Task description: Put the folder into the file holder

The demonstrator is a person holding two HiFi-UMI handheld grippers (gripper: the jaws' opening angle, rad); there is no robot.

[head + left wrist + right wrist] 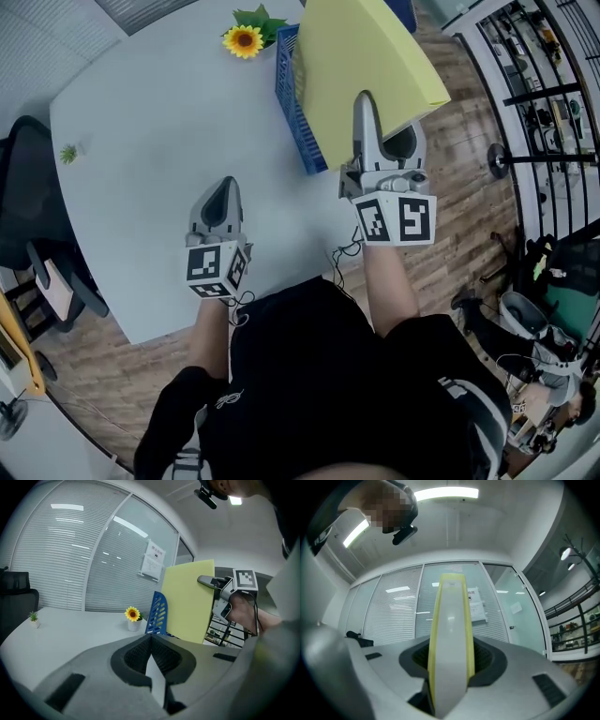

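Right grey plastic gripper [364, 105] clamps the flat yellow folder [361, 56] by its pale spine, above the blue slotted plastic file holder [291, 84], whose interior it hides. Left gripper [224, 185] closed, empty, over the white table [150, 141].

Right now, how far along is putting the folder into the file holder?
Done: the right gripper has the yellow folder clamped and raised above the table. In hand: the folder hangs tilted at the blue file holder, apparently not seated. Left: slot it in and release. The left gripper is shut, empty.
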